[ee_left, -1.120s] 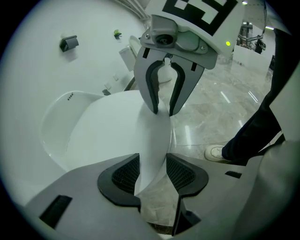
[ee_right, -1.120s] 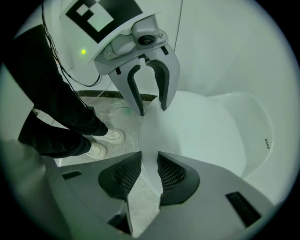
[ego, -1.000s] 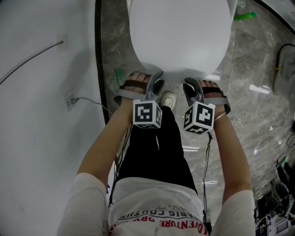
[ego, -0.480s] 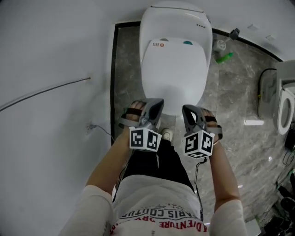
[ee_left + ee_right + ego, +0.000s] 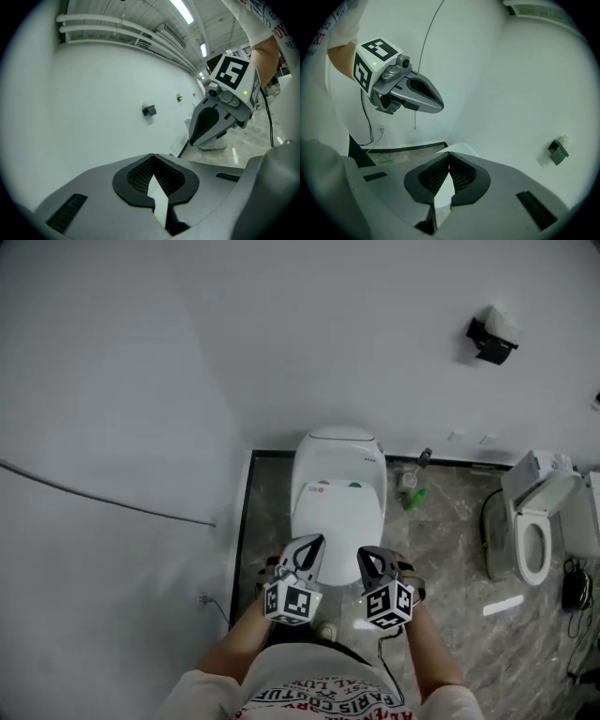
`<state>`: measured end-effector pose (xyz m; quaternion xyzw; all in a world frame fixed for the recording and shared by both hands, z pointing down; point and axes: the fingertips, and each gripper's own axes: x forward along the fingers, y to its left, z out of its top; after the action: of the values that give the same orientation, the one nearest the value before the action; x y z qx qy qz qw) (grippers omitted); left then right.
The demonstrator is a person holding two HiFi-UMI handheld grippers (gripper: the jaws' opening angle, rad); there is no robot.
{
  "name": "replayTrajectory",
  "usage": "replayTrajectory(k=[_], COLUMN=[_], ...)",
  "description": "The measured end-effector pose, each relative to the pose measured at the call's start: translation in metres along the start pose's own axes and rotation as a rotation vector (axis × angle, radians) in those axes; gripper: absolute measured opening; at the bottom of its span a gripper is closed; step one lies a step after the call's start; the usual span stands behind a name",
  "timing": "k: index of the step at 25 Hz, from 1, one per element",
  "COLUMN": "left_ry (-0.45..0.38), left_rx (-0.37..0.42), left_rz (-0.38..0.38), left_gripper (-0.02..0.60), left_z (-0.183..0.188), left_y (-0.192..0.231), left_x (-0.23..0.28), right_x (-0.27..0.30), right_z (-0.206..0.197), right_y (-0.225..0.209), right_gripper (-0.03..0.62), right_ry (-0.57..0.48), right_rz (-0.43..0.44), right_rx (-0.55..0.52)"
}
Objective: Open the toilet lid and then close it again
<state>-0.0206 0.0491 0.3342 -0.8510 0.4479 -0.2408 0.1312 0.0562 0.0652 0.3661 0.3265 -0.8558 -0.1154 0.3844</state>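
The white toilet (image 5: 338,474) stands against the wall, and its lid (image 5: 336,526) lies closed. Both grippers hang in the air in front of it, over its near edge in the head view, touching nothing. My left gripper (image 5: 316,541) is shut with nothing between its pads; in the left gripper view its tips (image 5: 152,155) meet against the bare wall. My right gripper (image 5: 362,553) is shut too and empty, its tips (image 5: 448,153) closed together. Each gripper view shows the other gripper beside it: the right gripper (image 5: 191,142) and the left gripper (image 5: 440,106).
A second toilet (image 5: 531,538) with its lid up stands at the right. A green bottle (image 5: 413,498) lies on the marble floor beside the near toilet. A black fixture (image 5: 488,339) hangs on the wall. A cable (image 5: 103,498) runs along the left wall above a socket (image 5: 203,599).
Both grippers have risen well clear of the toilet lid, side by side. The head view has pulled back, so the whole toilet and the wall behind it now show.
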Motion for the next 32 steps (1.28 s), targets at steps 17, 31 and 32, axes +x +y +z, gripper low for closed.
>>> replayTrajectory(k=[17,31,32], left_ry=[-0.223,-0.292,-0.293], left_rx=[-0.331,-0.483,-0.487], left_rz=[0.044,0.077,0.078], left_gripper=[0.008,0.008,0.008], left_z=[0.146,0.168,0.168], left_y=[0.1,0.136,0.137], left_x=[-0.073,-0.074,-0.072], right_x=[-0.102,-0.098,-0.097], right_z=[0.124,0.144,0.142], right_y=[-0.086,-0.117,-0.118], right_gripper=[0.015,0.015,0.015], right_ry=[-0.208,-0.273,-0.268], right_rz=[-0.249,-0.276,-0.28], right_rx=[0.389,0.544,0.541])
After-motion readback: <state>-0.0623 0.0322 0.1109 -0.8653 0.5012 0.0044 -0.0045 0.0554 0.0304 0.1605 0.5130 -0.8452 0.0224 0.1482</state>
